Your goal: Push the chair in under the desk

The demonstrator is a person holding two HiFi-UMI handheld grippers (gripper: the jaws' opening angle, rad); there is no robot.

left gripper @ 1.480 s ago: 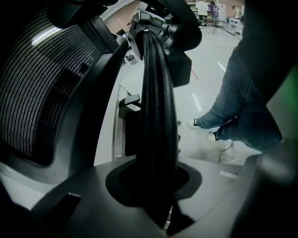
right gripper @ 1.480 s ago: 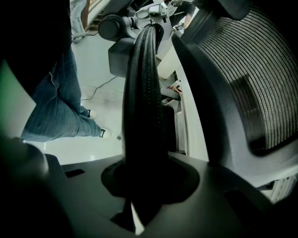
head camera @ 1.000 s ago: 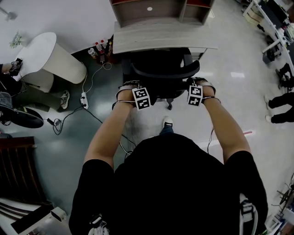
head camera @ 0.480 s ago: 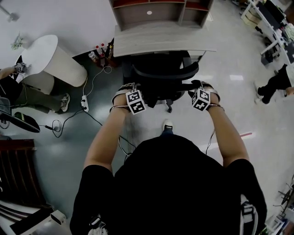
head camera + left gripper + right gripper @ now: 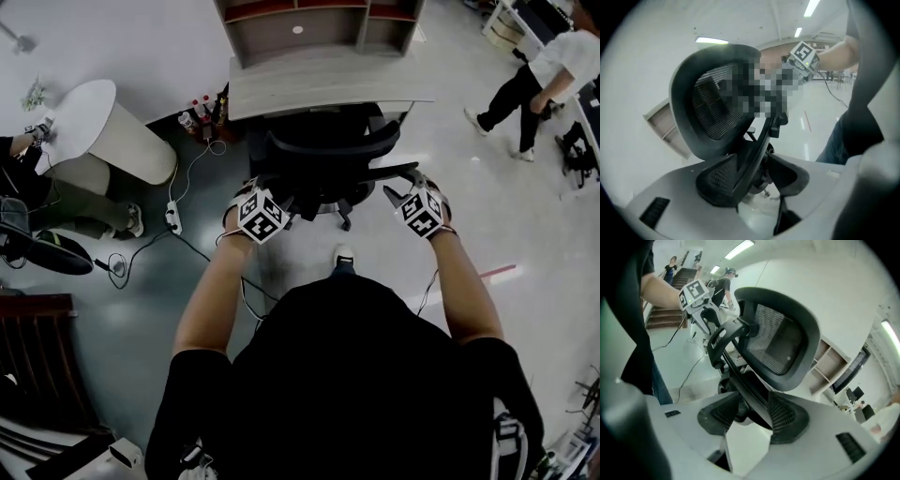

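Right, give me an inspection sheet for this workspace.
Surface: grey wooden desk, top looks bare.
Job's things: black mesh office chair, seat partly under the desk, backrest outside.
Clutter: small bottles on floor beside the desk.
Grippers: left gripper and right gripper each closed on the chair's back frame.
Cables: white power strip and leads on floor, left of chair.
Surroundings: white round table left; person walking, upper right.

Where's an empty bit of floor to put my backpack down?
The shiny pale floor right of the black mesh office chair is bare, up to the walking person. Left is crowded: white power strip, cables, bottles beside the grey wooden desk.
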